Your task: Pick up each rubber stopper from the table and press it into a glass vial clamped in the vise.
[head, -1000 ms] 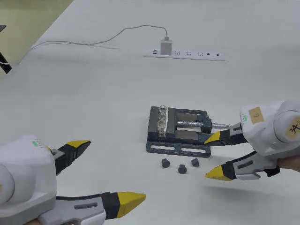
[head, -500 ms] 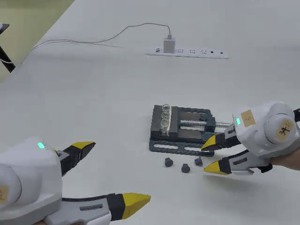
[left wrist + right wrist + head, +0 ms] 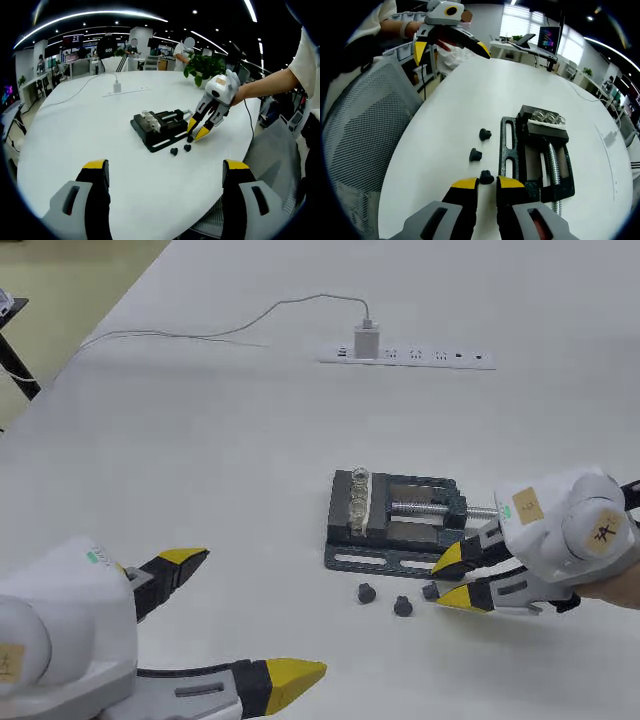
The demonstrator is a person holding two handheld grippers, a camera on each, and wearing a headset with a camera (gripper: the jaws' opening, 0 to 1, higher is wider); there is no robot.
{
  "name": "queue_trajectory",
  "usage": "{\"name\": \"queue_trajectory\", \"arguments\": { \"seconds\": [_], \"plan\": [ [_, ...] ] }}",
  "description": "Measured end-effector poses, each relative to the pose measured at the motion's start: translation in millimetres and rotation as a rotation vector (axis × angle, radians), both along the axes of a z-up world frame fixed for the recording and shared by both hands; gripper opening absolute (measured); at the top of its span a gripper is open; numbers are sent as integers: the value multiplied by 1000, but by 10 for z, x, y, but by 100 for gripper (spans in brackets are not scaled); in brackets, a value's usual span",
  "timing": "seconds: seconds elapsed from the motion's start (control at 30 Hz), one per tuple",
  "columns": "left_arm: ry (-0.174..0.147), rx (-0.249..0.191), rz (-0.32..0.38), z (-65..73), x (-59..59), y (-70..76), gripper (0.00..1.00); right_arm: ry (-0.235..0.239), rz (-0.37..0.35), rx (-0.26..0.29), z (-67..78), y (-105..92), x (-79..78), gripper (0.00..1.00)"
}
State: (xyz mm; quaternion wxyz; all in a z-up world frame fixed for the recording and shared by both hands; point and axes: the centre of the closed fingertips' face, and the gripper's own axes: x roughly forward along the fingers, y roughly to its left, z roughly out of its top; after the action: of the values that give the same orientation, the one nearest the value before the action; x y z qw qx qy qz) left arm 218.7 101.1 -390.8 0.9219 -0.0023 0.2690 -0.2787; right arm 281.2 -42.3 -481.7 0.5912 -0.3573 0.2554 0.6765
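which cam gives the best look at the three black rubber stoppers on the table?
Right gripper view: the three black rubber stoppers lie close, with their shapes distinct. Head view shows them small and far off; left gripper view shows them as distant dark specks.

No text I can read for certain. My right gripper (image 3: 448,580) has two stickers on its white shell in the head view. The square tan sticker (image 3: 527,506) has one small dark mark, maybe a digit, too small to tell. The round tan sticker (image 3: 603,531) has a handwritten dark character, illegible. The tan sticker (image 3: 8,661) on my left gripper (image 3: 252,615) has a blurred mark.
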Motion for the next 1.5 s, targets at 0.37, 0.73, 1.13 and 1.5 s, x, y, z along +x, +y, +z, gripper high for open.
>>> {"name": "queue_trajectory", "arguments": {
  "seconds": [0.37,0.73,1.13,1.5],
  "plan": [
    [9,-5,2,-21,-15,-11,92,7,14,-15,-49,-7,-5,9],
    [12,-11,4,-47,-15,-8,92,16,19,-15,-55,5,-12,9],
    [13,-15,-2,-67,-12,-27,92,21,3,-2,-27,19,-21,8],
    [14,-18,-7,-76,-21,-42,91,51,-53,29,38,45,-23,7]
  ]
}}
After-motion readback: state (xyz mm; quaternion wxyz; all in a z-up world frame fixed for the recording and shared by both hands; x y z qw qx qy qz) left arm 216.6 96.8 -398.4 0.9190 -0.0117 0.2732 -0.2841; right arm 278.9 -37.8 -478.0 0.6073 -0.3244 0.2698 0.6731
